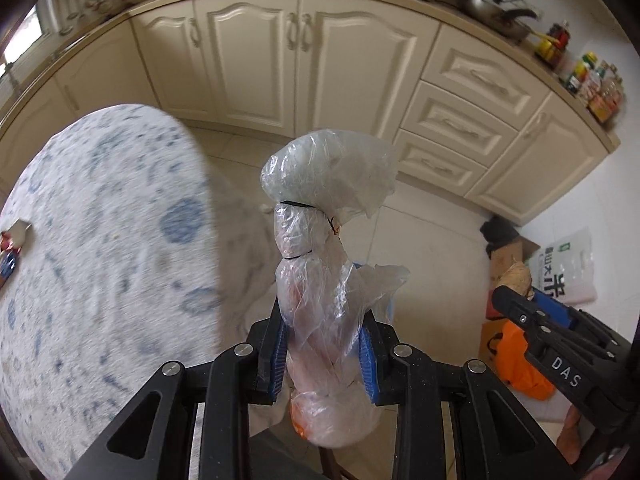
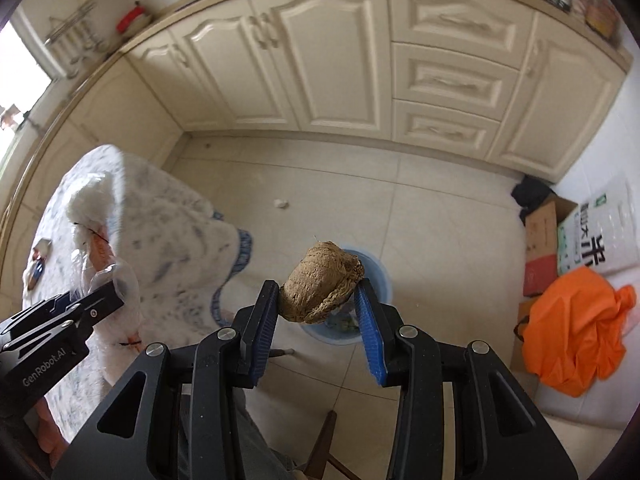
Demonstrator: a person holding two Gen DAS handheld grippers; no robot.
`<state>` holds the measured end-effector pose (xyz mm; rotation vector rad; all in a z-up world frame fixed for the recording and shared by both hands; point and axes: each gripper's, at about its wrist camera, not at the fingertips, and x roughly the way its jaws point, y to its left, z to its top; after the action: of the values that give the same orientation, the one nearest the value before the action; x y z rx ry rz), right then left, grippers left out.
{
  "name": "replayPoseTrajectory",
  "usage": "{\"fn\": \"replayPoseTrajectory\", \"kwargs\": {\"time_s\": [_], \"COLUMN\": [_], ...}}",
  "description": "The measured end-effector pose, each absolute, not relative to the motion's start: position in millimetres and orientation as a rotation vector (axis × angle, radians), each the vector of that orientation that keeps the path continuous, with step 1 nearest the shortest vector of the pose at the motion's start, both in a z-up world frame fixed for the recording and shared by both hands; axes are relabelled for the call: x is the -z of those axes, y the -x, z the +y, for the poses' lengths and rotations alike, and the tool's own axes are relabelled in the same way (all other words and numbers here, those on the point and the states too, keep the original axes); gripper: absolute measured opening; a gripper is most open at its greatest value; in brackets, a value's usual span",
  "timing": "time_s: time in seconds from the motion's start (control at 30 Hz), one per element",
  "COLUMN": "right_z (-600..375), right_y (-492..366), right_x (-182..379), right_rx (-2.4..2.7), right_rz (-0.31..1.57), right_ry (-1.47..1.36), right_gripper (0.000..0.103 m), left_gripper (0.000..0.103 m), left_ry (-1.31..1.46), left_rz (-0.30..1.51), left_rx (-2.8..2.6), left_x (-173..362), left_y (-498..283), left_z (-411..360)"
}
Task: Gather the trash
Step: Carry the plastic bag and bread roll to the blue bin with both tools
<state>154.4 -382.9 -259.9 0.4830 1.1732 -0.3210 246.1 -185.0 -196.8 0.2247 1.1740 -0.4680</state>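
"GenRobot.AI" left claw clamping plastic bundle; "DAS" right claw (pads blue) clamping brown lump

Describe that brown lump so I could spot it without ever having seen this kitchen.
Start at the cream cabinets, then drop to the tiled floor and the blue bin. Right above it, the right gripper holds a fibrous brown lump in its jaws. Nothing nearby is rough and tan.

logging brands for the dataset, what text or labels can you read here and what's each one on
"DAS" on the right gripper's black arm, left wrist view.
"GenRobot.AI" on the left gripper's black arm, right wrist view.
White bag by the wall: large dark characters and a small green logo, which I cannot read reliably.
Bottle labels on the counter: too small and blurred.
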Motion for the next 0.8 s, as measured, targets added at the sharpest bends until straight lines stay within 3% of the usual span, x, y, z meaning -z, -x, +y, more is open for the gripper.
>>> {"fn": "replayPoseTrajectory", "kwargs": {"time_s": [0.27,0.37,0.43,0.53,0.8], "right_z": [-424.2,-432.5,-438.3,-444.8,-452.3], "right_y": [-141.4,-135.8,-134.2,-133.0,-134.9], "right_x": [283.4,290.7,296.3,305.1,324.7], "right_rx": [0.392,0.407,0.415,0.425,0.406], "right_rz": [1.207,1.213,1.219,1.235,1.269], "right_ry": [-0.533,-0.553,-0.563,-0.580,-0.602], "right_gripper": [0.039,0.039,0.039,0.039,0.039], "left_gripper": [0.027,0.038,0.055,0.073,0.074], "left_ry": [-0.254,-0.287,-0.311,-0.334,-0.344], "left_rz": [1.195,1.178,1.171,1.138,1.204], "left_rx": [0.538,0.530,0.524,0.515,0.464], "left_x": [226.4,238.3,245.6,253.1,279.9], "left_y": [-277.6,-283.9,-286.2,-287.0,-293.2], "left_z": [-246.4,-268.1,-280.3,-294.6,-294.6]}}
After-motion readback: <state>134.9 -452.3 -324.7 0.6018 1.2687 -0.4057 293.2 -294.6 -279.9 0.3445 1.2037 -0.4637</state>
